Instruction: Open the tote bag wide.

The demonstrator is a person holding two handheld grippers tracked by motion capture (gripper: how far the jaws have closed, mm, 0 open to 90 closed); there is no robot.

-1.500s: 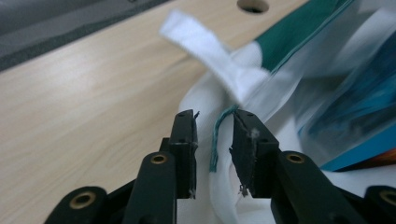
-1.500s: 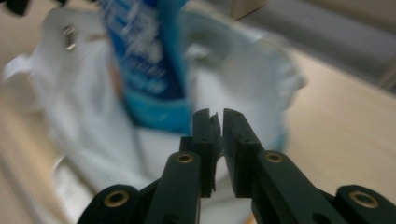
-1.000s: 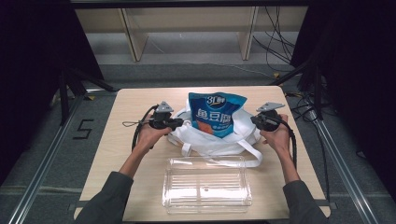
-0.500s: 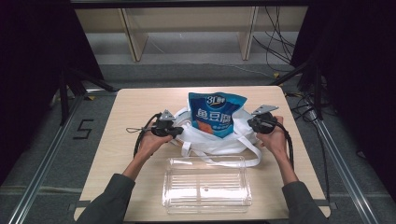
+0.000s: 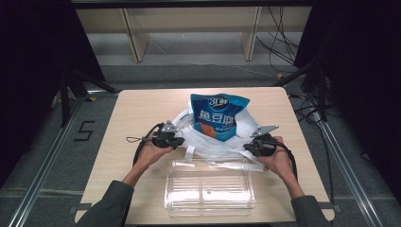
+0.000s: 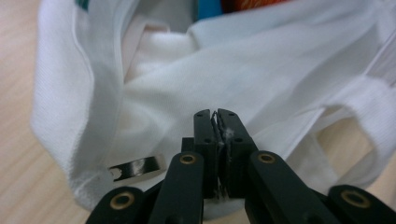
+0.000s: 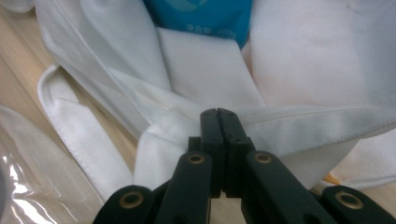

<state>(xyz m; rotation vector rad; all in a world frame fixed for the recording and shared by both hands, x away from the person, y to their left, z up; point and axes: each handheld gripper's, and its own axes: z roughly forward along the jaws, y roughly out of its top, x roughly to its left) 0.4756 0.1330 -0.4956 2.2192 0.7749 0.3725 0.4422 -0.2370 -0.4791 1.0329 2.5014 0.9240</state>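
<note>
While both pinch the white bag, left gripper and right gripper sit mid-table; right's grip probably on the hem.

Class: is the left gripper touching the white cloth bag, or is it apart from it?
Touching. In the left gripper view the left gripper has its jaws shut on a fold of the white cloth bag.
</note>
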